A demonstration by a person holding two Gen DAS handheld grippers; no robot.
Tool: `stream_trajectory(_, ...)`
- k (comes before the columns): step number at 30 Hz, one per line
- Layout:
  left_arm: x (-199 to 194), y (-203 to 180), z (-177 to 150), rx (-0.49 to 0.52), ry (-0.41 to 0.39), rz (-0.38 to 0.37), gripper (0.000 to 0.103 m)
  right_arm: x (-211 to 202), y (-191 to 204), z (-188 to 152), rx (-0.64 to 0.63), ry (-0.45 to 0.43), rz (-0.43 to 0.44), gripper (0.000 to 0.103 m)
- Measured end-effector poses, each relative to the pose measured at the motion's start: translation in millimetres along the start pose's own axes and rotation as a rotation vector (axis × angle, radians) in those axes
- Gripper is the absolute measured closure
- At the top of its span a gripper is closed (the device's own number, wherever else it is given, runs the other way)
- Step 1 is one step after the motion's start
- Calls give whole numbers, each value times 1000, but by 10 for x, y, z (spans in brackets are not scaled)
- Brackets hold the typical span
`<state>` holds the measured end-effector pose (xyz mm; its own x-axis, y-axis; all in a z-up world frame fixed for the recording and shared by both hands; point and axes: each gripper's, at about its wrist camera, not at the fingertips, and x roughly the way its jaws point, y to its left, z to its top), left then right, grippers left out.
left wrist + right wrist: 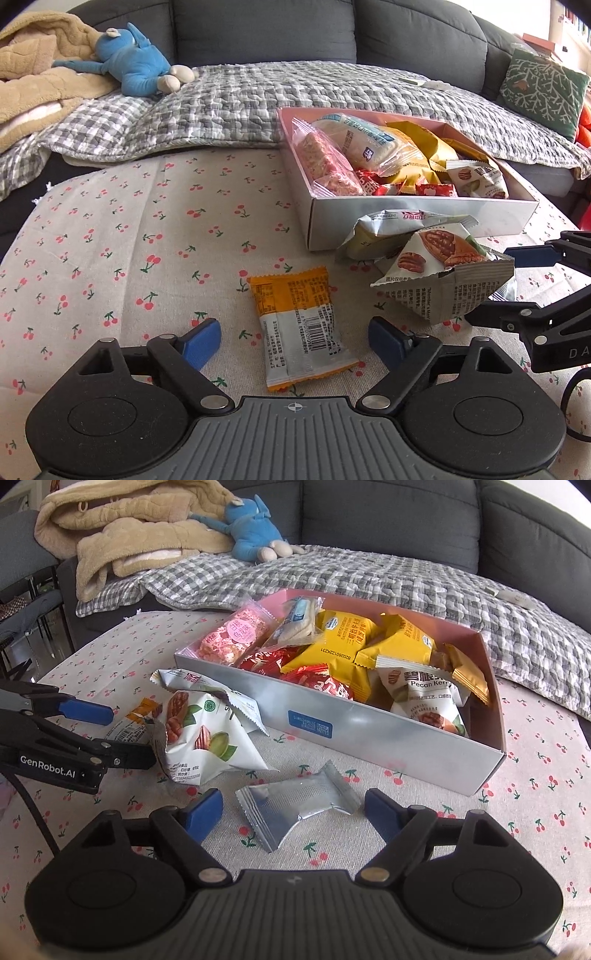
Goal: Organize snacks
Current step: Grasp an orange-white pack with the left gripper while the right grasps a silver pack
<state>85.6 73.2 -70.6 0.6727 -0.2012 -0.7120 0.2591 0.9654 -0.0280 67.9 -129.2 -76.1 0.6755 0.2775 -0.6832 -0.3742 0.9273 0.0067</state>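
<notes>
While your left hand-held gripper (294,341) straddles the orange-and-silver packet (299,328) unclenched, your right hand-held gripper (293,812) brackets the silver packet (295,808), untouched. Beyond, pecan bags (199,731) crowd the table (110,240) before the full snack box (369,734); the sofa (258,26) lies behind.

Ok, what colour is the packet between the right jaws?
Plain silver packet, unprinted on the side that shows; clearest in the right wrist view.

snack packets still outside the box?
4: orange packet between the left gripper's fingers, silver packet between the right gripper's, two nut packets beside the box. None visibly hidden.
</notes>
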Motion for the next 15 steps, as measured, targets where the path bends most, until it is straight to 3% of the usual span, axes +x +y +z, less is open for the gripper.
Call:
stream_trajectory(3, -8, 0, 20, -8, 0, 14, 32, -9, 2, 4, -1, 2, 0, 27)
stream_trajectory(9, -30, -36, 32, 9, 1, 34, 62, -35, 43, 19, -23, 6, 10, 45)
stream_trajectory(15, -44, -43, 33, 8, 8, 38, 66, -50, 43, 23, -26, 8, 6, 58)
